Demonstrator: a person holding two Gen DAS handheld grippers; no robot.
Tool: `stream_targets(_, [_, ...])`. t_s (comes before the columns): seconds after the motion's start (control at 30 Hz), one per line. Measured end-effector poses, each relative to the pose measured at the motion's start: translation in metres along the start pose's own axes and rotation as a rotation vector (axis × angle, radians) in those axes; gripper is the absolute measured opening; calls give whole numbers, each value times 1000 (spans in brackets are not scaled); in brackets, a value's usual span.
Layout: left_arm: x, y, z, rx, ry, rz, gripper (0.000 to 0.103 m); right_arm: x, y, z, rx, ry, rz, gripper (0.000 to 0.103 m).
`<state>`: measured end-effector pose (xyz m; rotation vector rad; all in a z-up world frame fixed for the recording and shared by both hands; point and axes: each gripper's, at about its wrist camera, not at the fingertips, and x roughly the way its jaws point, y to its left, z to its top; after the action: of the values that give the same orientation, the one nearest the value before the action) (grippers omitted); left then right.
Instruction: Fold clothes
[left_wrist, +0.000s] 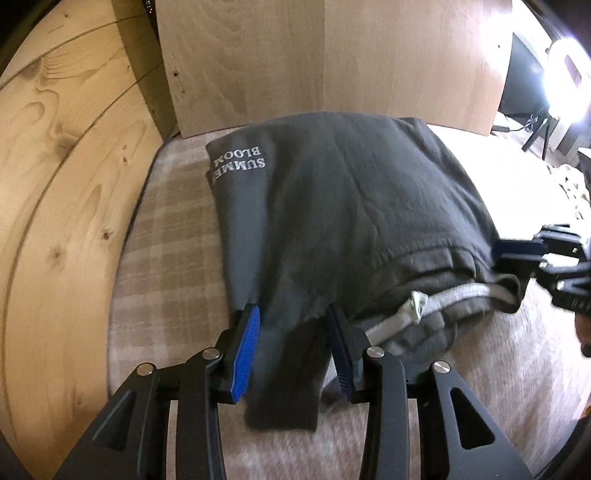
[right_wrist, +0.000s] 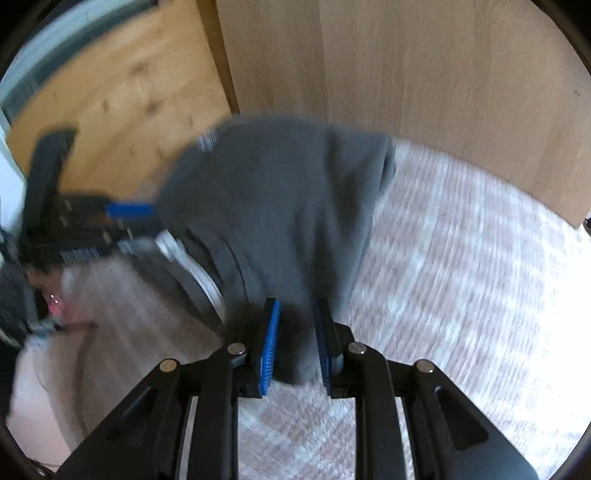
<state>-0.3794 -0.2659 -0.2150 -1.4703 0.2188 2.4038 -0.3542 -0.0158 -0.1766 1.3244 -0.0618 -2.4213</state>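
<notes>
A dark grey garment (left_wrist: 351, 206) with white "SUMMER BLOOM" lettering and a light grey drawstring (left_wrist: 417, 310) lies folded on a beige plaid blanket (left_wrist: 170, 236). My left gripper (left_wrist: 293, 314) has its blue pads on either side of the garment's near left corner, with cloth between them. My right gripper (right_wrist: 297, 310) is closed on the garment's (right_wrist: 280, 199) near right corner; it also shows at the right edge of the left wrist view (left_wrist: 524, 254). The right wrist view is motion-blurred. The left gripper shows in the right wrist view (right_wrist: 129, 218).
A wooden headboard panel (left_wrist: 332, 59) stands right behind the garment. A knotty pine wall (left_wrist: 55, 184) runs along the left. A bright ring lamp (left_wrist: 569, 74) on a tripod stands at the far right. The blanket (right_wrist: 461, 258) stretches to the right of the garment.
</notes>
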Motion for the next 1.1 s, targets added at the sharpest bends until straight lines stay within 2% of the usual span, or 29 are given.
stream_targets(0.1, [-17, -5, 9, -9, -54, -2, 34, -4, -10, 34, 27, -92, -29, 20])
stream_targets(0.2, [-19, -8, 24, -12, -96, -16, 34, 24, -15, 69, 8, -115, -61, 20])
stream_targets(0.27, [-13, -11, 34, -11, -104, -19, 35, 49, -21, 80, -1, -79, -75, 20])
stream_targets(0.33, [3, -12, 40, -6, -83, -12, 35, 76, -31, 84, 18, 4, -77, 20])
stream_targets(0.43, [17, -3, 33, -30, -27, 1, 35, 72, -33, 81, 35, 17, -104, 20])
stream_targets(0.47, [19, 1, 30, -46, -17, 1, 35, 63, -29, 79, 33, 9, -117, 20])
stream_targets(0.53, [10, 1, 26, -63, -26, 11, 35, 41, -17, 69, 27, -14, -72, 23])
stream_targets(0.6, [-2, -2, 23, -73, -45, 24, 39, 24, 1, 50, 7, -23, -32, 41])
stream_targets(0.67, [-16, -9, 19, -76, -70, 37, 55, 17, 18, 27, -25, -17, -32, 42])
stream_targets(0.8, [-31, -30, 4, -56, -88, 88, 66, 35, 25, -17, -19, 121, -57, 42])
stream_targets(0.87, [-31, -37, -5, -57, -73, 101, 73, 30, 26, -31, -11, 140, -69, 42])
stream_targets(0.9, [-29, -39, -9, -66, -54, 103, 73, 22, 27, -34, -11, 141, -75, 42])
stream_targets(1.0, [-27, -40, -20, -92, -8, 107, 73, -22, 25, -46, 35, 85, -82, 42])
stream_targets(1.1, [-55, -49, -31, -121, -53, 100, 73, -76, 21, -59, 81, -3, -101, 42])
